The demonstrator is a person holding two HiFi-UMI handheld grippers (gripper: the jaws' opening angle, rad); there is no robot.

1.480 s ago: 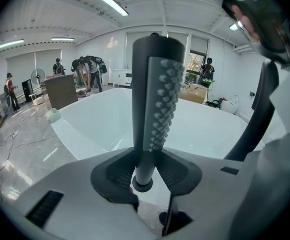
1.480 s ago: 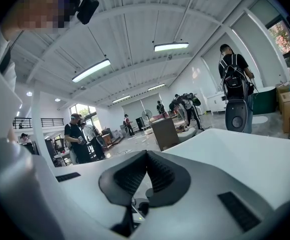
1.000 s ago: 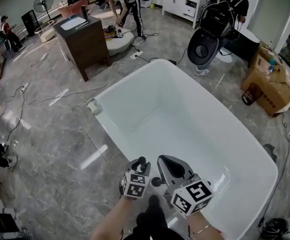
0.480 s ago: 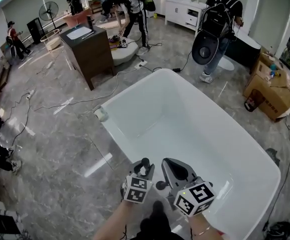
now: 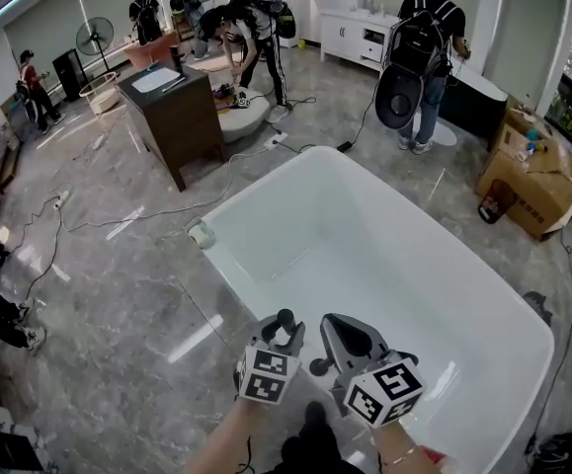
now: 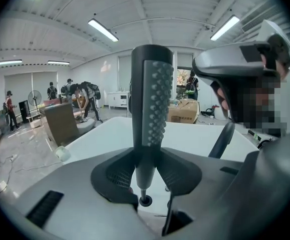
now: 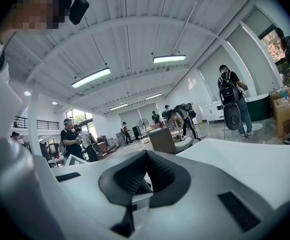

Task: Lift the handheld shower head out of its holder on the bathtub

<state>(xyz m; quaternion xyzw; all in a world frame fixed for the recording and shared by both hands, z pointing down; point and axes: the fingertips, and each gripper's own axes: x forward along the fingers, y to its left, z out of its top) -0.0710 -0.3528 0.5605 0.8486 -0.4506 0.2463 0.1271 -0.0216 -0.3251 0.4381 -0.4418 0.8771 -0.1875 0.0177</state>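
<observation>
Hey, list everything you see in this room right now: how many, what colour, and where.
bathtub: one, white, centre, under the grippers
shower head: one, dark grey with nubs, upright between the left jaws
round object: one, pale, at the bathtub's left corner
wooden cabinet: one, dark brown, beyond the bathtub to the left
white cabinet: one, white, by the far wall
cardboard boxes: about two, brown, far right
standing fan: one, black, far left
people: at least five, mostly dark clothes, background
left hand-held gripper: one, grey, shut on the shower head
right hand-held gripper: one, grey, jaws together, holding nothing
</observation>
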